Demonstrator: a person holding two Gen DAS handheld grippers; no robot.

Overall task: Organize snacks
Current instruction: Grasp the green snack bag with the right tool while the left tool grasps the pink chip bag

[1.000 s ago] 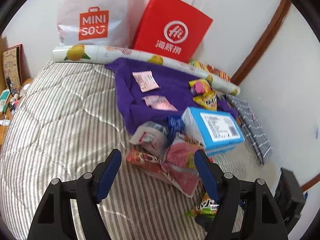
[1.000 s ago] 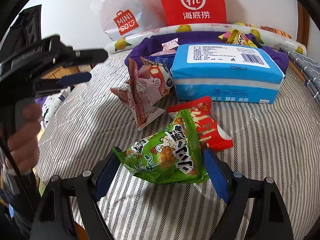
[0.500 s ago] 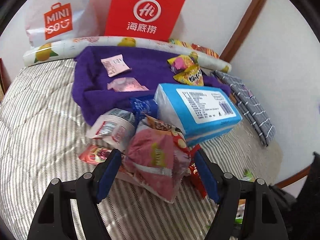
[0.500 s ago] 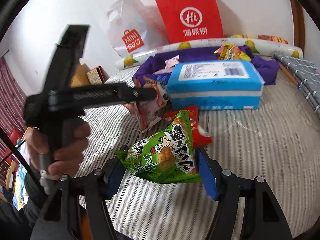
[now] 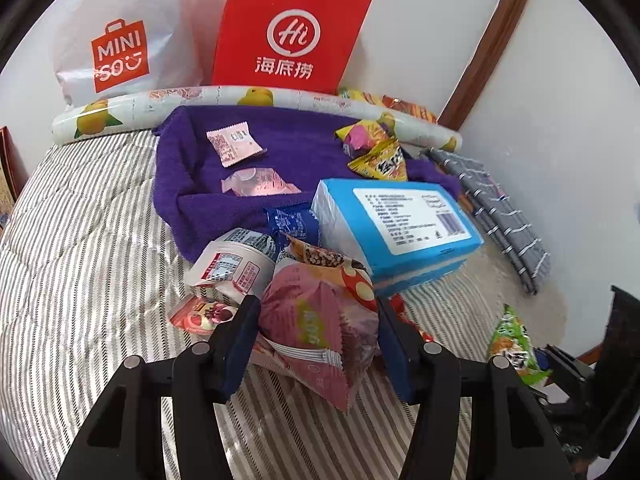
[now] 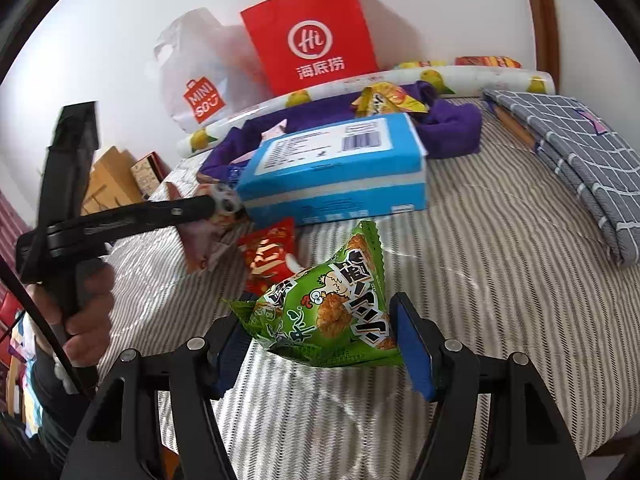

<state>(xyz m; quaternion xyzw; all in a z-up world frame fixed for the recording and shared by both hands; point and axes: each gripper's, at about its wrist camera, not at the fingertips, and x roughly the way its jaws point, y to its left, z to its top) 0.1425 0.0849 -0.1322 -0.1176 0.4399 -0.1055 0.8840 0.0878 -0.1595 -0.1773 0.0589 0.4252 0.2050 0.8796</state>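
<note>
Left gripper [image 5: 318, 334] is closing on the pink snack bag [image 5: 320, 320], near side of the bed [image 5: 80, 260], pads touching its puffy middle. Right gripper [image 6: 316, 340] is gripping the green snack bag [image 6: 332, 312]. Both look light, crinkly, crushable. Red paper bag [image 5: 292, 28] is standing far back, contents hidden.

A bed covered by a grey-and-white striped quilt [image 5: 92, 248] fills the room's foreground, set into a corner of plain white walls [image 5: 560, 92] where a brown wooden trim [image 5: 490, 40] runs up at a slant. Against the far wall lean a red paper bag [image 5: 288, 32] and a white plastic shopping bag [image 5: 124, 36]. A folded grey checked cloth [image 6: 576, 148] lies along the bed's edge by the side wall, in soft, even light.
</note>
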